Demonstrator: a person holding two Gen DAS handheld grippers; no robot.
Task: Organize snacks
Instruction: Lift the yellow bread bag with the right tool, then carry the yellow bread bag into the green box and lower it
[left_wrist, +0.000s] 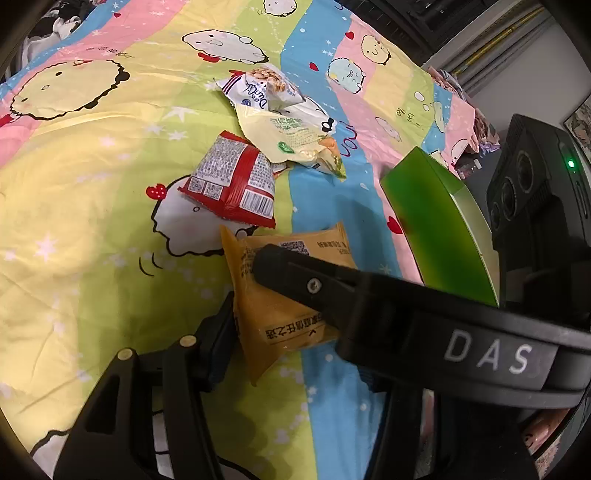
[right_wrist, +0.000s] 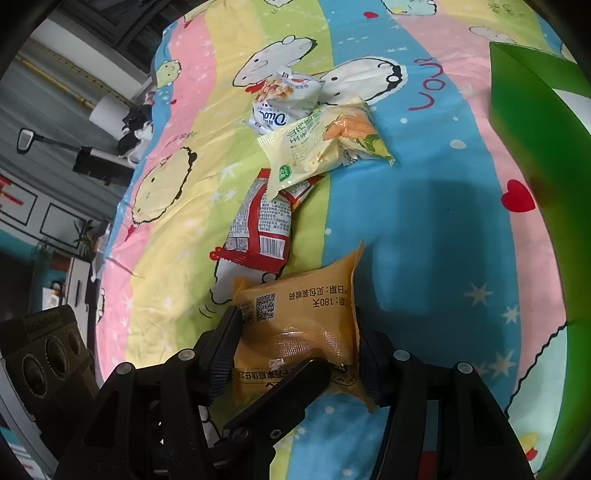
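Left wrist view: orange packet (left_wrist: 280, 295) sits low centre, pinched between the left gripper (left_wrist: 243, 295) fingers: one finger on its left edge, the other black finger crossing over its top face from the right. Whether that upper finger belongs to the left or the right unit can't be told here. Red packet (left_wrist: 236, 181) lies just beyond, then the pale yellow packet (left_wrist: 291, 136) and the white packet (left_wrist: 262, 88), in a line running away over the cartoon bedsheet (left_wrist: 92, 221). Green box (left_wrist: 439, 221) stands to the right, near, tilted on edge. Right wrist view: right gripper (right_wrist: 295, 354) jaws are partly closed on the same orange packet (right_wrist: 295, 314), pads on both side edges; a black finger from the other unit lies under its near end. So both tools hold one packet, probably a handover. Packet's long axis runs straight ahead along the fingers. Green box (right_wrist: 535, 147) is up and right of the right gripper, the nearer arm to it.
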